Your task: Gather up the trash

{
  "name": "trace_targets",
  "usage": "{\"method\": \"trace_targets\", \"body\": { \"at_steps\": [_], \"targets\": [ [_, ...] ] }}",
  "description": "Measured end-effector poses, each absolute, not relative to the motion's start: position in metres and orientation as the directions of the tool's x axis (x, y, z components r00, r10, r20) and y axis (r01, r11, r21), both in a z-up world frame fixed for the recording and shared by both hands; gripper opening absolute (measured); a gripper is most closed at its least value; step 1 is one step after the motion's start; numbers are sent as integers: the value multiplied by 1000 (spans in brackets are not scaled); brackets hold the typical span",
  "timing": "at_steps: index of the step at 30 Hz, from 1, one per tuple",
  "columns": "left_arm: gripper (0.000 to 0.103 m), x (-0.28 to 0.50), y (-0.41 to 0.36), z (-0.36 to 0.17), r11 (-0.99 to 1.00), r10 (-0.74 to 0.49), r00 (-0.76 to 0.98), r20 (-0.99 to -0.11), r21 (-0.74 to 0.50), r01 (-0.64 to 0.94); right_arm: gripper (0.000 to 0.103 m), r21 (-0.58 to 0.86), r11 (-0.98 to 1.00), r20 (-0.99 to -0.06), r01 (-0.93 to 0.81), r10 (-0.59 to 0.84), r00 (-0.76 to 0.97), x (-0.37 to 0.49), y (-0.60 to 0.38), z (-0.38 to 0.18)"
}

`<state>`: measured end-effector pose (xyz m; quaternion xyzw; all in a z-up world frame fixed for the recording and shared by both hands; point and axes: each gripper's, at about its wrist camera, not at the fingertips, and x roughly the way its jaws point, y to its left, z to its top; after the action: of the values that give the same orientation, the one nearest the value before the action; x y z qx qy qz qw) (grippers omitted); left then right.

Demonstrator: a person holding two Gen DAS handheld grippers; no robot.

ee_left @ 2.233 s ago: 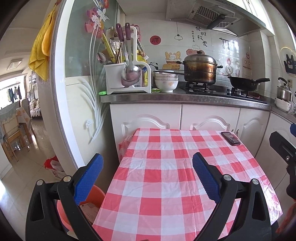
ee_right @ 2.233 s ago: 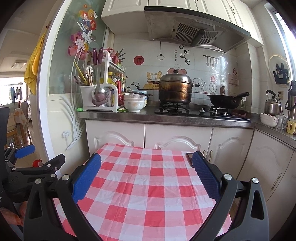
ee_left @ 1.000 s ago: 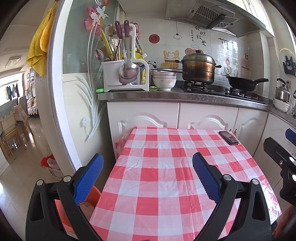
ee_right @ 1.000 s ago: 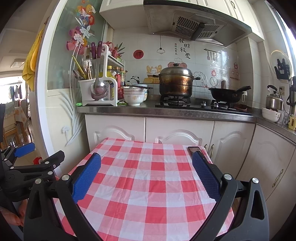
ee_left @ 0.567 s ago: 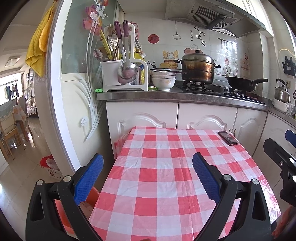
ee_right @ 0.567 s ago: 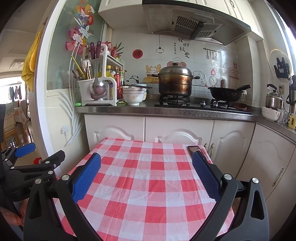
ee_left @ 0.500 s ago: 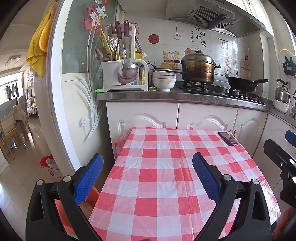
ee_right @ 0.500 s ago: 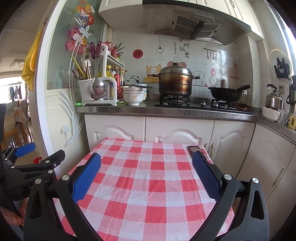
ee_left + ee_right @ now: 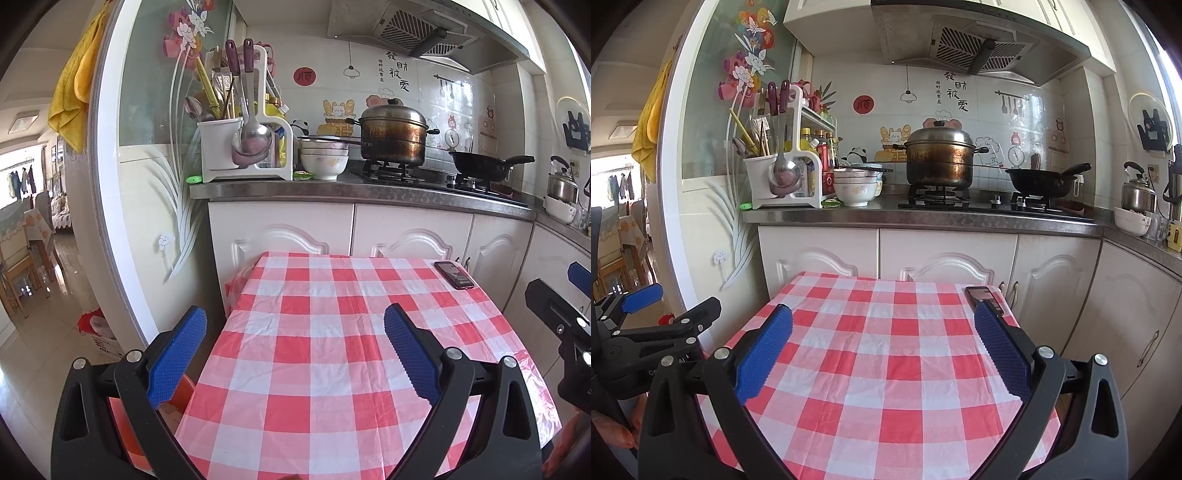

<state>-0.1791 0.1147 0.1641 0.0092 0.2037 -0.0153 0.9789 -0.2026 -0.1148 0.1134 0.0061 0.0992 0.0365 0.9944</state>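
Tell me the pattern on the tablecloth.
Red and white checks on the tablecloth; the right wrist view shows it best.

You have open room over the checked tablecloth: its whole middle lies flat and bare. The only thing on the tablecloth is a phone at its far right corner, near the edge. Beyond the tablecloth the white cabinet doors close the way forward. Left of the tablecloth, low down, an orange bin stands just beside its edge. Right of the tablecloth, more cabinets leave only a narrow gap.
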Motion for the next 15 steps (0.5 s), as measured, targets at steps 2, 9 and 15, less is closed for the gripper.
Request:
{"method": "trace_targets", "body": {
  "at_steps": [2, 9, 15],
  "targets": [
    [96, -179, 114, 164, 999, -27, 916, -399, 11, 34, 99, 19, 997, -199, -71, 73, 977, -202, -115, 113],
    [96, -178, 114, 164, 999, -31, 916, -400, 7, 37, 99, 23, 997, -201, -72, 76, 977, -201, -117, 112],
    [96, -175, 114, 165, 999, -30, 913, -408, 4, 35, 99, 26, 997, -208, -75, 78, 975, -197, -119, 109]
  ]
}}
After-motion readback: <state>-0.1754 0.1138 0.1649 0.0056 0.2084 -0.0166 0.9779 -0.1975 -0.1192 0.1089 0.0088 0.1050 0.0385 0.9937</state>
